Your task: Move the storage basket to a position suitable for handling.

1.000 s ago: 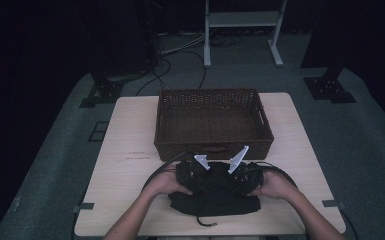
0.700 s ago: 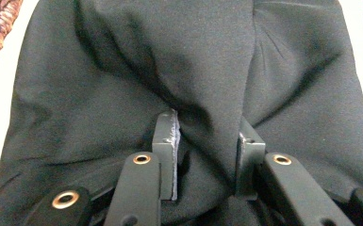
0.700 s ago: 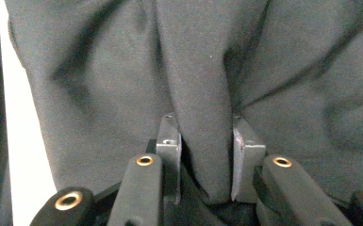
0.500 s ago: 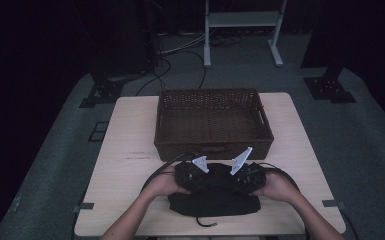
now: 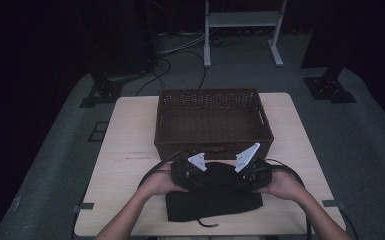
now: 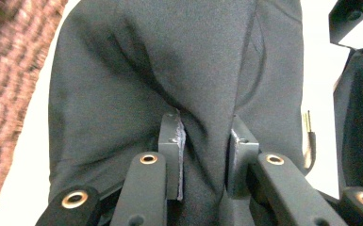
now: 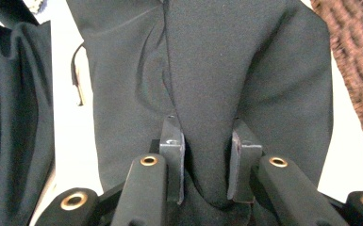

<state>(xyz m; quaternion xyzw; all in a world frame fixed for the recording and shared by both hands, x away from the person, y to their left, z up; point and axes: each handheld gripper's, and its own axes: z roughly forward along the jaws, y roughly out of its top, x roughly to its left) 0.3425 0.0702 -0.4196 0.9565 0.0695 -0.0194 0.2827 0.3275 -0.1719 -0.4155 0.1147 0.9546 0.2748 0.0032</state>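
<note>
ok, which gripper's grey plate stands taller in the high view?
The right gripper: its plate rises as a long blade; the left gripper has a short triangle. Left fingers have just been closing on the cloth.

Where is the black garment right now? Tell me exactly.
In the high view, the black garment lies on the table's near edge, just in front of the wicker basket, pinched by the left gripper and right gripper.
</note>
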